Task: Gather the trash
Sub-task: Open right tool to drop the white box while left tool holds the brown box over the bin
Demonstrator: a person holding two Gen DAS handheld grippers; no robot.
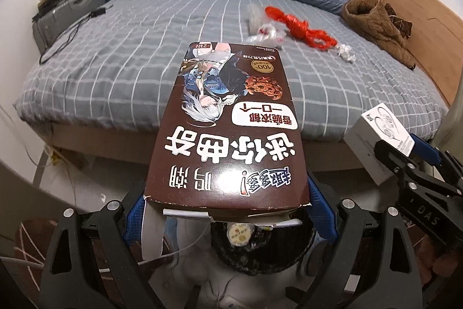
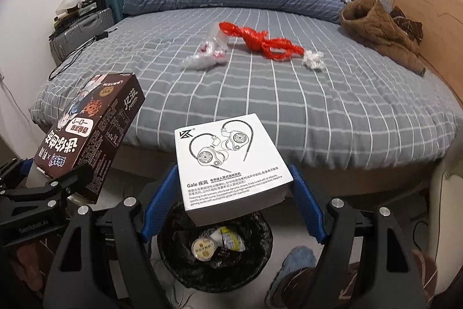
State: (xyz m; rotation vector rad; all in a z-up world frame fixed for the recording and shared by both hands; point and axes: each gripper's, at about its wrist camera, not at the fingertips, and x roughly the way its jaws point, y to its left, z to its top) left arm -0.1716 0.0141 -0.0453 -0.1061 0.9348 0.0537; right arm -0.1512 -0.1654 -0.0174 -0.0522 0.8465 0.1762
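Grey checked bed [image 2: 289, 94] carries red plastic rope [image 2: 260, 41]. My left gripper [image 1: 225, 210] grips the brown cookie box [image 1: 228, 129]; my right gripper [image 2: 234, 190] grips the white earphone box [image 2: 231, 158]. Only the right view shows the black-lined bin [image 2: 215, 245] whole.

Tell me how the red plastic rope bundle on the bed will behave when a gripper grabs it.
The red rope bundle looks knotted from thin crinkled plastic, so it is probably light and floppy, with loose ends dangling. Its glossy strands may slip through the pads. It lies flat on the bed, so it is unlikely to roll.

Right gripper [image 2: 233, 187] with white earphone box [image 2: 231, 161] between its blue fingers [image 2: 306, 201], above black-lined bin [image 2: 215, 245]; bed [image 2: 289, 94] behind
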